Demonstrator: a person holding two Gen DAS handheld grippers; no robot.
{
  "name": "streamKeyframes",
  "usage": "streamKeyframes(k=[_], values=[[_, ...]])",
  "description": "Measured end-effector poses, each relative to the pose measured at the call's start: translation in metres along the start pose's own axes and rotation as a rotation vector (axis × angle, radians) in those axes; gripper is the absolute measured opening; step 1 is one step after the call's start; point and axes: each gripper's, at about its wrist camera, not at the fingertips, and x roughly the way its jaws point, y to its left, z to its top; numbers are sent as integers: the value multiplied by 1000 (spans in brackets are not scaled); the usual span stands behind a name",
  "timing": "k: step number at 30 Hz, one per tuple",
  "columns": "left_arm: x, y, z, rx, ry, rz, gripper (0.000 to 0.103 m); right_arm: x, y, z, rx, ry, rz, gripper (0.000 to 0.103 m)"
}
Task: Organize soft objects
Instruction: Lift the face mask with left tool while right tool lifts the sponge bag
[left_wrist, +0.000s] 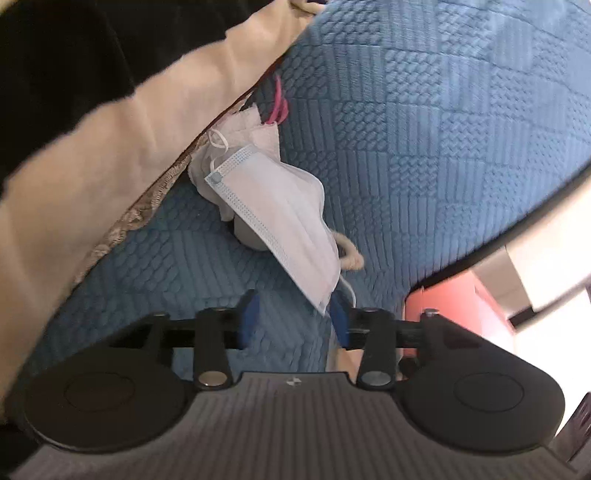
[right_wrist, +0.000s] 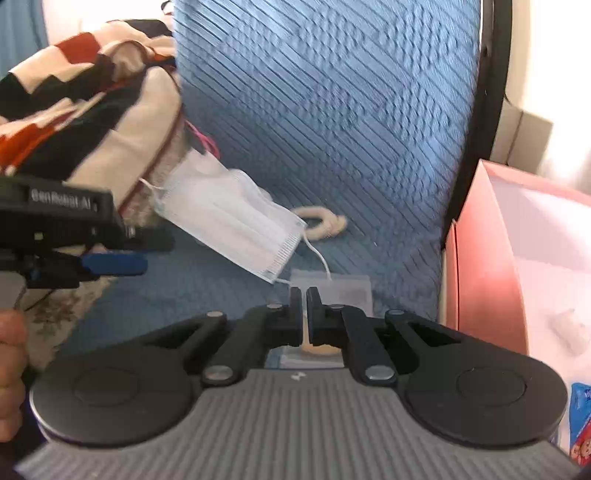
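A: On the blue quilted cushion (left_wrist: 424, 155), left wrist view first. Face mask (left_wrist: 280, 218) hangs slanted, its upper end caught with crumpled whitish cloth (left_wrist: 255, 133) under the beige pillow (left_wrist: 122, 147) beside it. Left gripper (left_wrist: 293, 317) has its blue pads spread wide, nothing between them; the mask's lower corner dips just by the right-hand pad. Cream cord loop (left_wrist: 351, 258) lies on the cushion behind the mask.

B: Right wrist view?

A: Same mask (right_wrist: 229, 218), lower corner trailing its ear loop (right_wrist: 317, 258) down toward the right gripper (right_wrist: 302, 295). Jaws nearly together, a thin gap left; whether the loop is pinched there, cannot tell. A clear packet (right_wrist: 347, 290) lies flat beneath those fingers.

B: Anything only this view gives?

A: Pink box (right_wrist: 491, 266) beside the cushion, a striped blanket (right_wrist: 74, 92) heaped on the pillow side, and the left gripper (right_wrist: 114, 264) seen side-on.

B: Progress?

A: Early, I judge. Mask, cord and cloth all loose; nothing visibly sorted.
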Motion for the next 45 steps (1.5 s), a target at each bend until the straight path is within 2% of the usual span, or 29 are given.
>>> streamKeyframes(k=[1, 3, 6, 8, 10, 14, 15, 21, 25, 33, 36, 38, 44, 45], values=[[6, 0, 3, -18, 3, -10, 50, 3, -1, 0, 0, 10, -10, 13], [17, -1, 8, -49, 5, -12, 56, 11, -4, 0, 2, 17, -27, 40], [30, 0, 12, -92, -5, -18, 57, 21, -9, 0, 19, 31, -20, 42], [37, 1, 12, -115, -16, 4, 57, 30, -12, 0, 37, 44, -27, 42], [46, 4, 14, -136, 0, 6, 57, 39, -16, -1, 55, 64, -39, 45], [61, 12, 15, -208, 28, -18, 57, 56, -19, -2, 81, 94, -49, 73], [65, 13, 16, -218, 41, -27, 57, 59, -19, -3, 81, 99, -55, 75], [74, 9, 17, -223, 49, -5, 57, 77, -14, -7, 43, 142, -116, 75], [81, 12, 19, -282, 61, -32, 57, 86, -15, -9, 55, 184, -88, 75], [95, 17, 22, -330, 86, -50, 56, 85, -12, -9, 49, 174, -89, 75], [96, 20, 23, -352, 87, -64, 56, 84, -12, -7, 44, 173, -77, 66], [98, 20, 25, -357, 80, -71, 55, 83, -10, -6, 37, 176, -73, 53], [108, 21, 27, -349, 77, -62, 35, 82, -7, -6, 11, 178, -70, 46], [111, 21, 26, -351, 85, -57, 29, 81, -7, -6, 15, 178, -68, 46]])
